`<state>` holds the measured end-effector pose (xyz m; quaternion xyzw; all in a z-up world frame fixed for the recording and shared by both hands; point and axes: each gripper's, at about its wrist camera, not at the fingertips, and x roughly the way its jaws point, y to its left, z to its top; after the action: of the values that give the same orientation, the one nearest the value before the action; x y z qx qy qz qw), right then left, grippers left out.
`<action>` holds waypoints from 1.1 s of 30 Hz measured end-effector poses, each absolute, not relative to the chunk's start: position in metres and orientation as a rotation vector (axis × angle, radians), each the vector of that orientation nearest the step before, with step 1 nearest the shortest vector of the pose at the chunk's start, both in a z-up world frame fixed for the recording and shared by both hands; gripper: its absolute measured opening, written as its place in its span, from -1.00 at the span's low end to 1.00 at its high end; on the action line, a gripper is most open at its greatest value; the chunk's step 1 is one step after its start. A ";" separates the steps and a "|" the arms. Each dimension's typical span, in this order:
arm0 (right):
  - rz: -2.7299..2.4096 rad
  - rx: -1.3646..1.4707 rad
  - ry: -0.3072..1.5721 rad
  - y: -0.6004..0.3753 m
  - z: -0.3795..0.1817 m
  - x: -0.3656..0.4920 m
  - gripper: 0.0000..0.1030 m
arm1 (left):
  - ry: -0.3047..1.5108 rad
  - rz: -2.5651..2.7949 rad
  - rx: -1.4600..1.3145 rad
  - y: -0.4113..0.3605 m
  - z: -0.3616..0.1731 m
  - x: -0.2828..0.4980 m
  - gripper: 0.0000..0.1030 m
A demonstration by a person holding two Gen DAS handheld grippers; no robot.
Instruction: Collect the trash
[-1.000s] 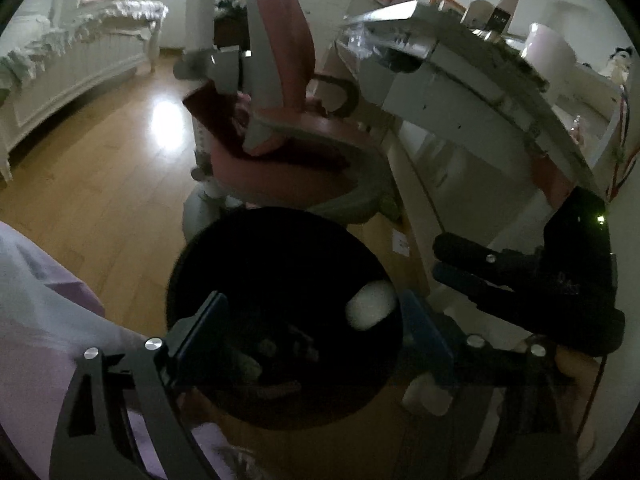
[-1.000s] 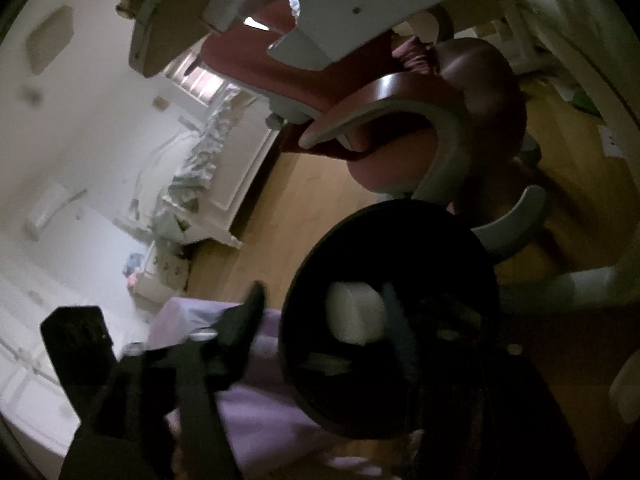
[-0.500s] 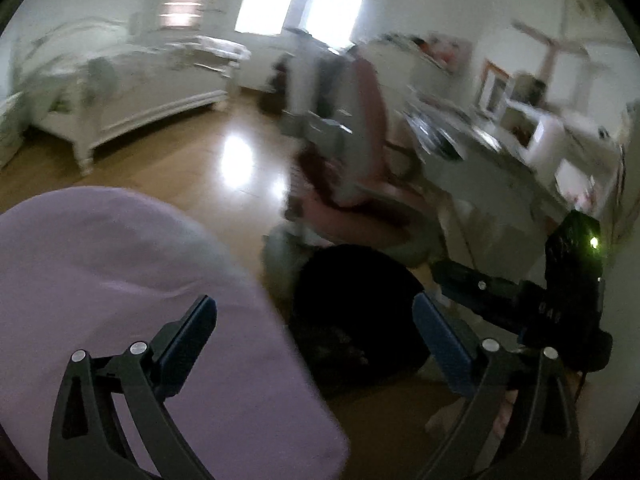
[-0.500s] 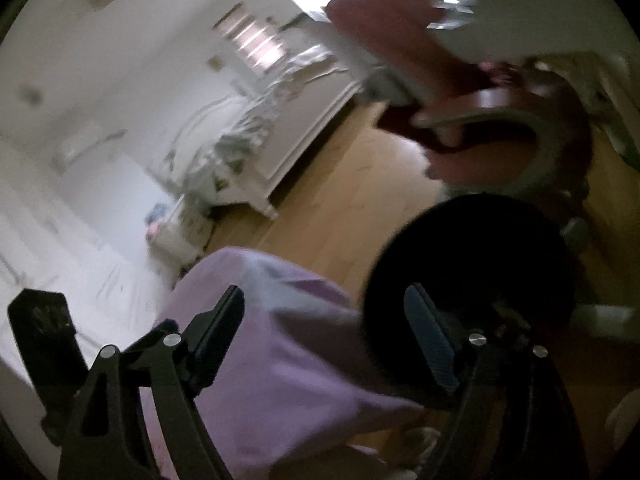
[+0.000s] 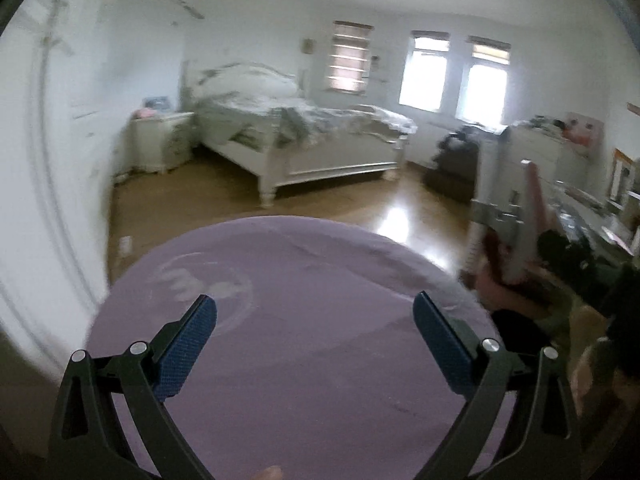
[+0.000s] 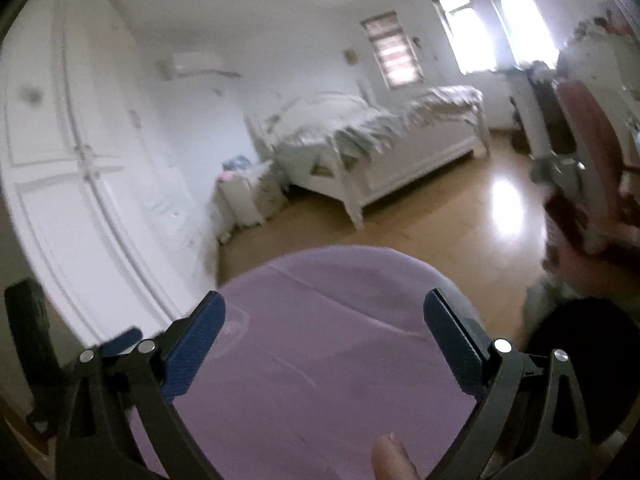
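Note:
My left gripper [image 5: 316, 328] is open and empty, raised over the person's lilac-clad knee [image 5: 304, 320]. My right gripper [image 6: 324, 330] is open and empty too, over the same lilac cloth [image 6: 328, 344]. The black round bin [image 6: 576, 360] shows only as a dark edge at the lower right of the right wrist view, and as a dark patch [image 5: 516, 332] in the left wrist view. No trash item is visible. The views are blurred.
A white bed [image 5: 304, 140] stands across the wooden floor [image 5: 360, 204]. A red desk chair [image 5: 520, 232] is at the right, with a cluttered desk [image 5: 592, 208] beyond it. A white wardrobe [image 6: 80, 180] lines the left wall. A nightstand [image 5: 160, 140] sits beside the bed.
Both grippers have swung up and away from the black bin, which has dropped to the lower right edge. The white wad seen in the bin is out of view.

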<state>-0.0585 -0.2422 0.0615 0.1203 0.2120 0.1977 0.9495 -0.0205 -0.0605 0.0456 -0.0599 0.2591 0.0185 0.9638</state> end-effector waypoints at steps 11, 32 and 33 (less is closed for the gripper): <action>0.367 0.127 0.359 -0.191 0.059 -0.091 0.90 | 0.531 0.100 -0.130 -0.032 0.045 -0.038 0.90; 0.290 0.046 0.240 -0.195 0.051 -0.103 0.90 | 0.547 0.128 -0.113 -0.031 0.042 -0.038 0.90; 0.291 0.046 0.235 -0.195 0.051 -0.103 0.89 | 0.547 0.128 -0.113 -0.030 0.041 -0.038 0.90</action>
<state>-0.1028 -0.1952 0.0506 0.0227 0.1170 0.1448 0.9823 -0.0377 -0.0302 0.0414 -0.0555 0.2697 0.0633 0.9593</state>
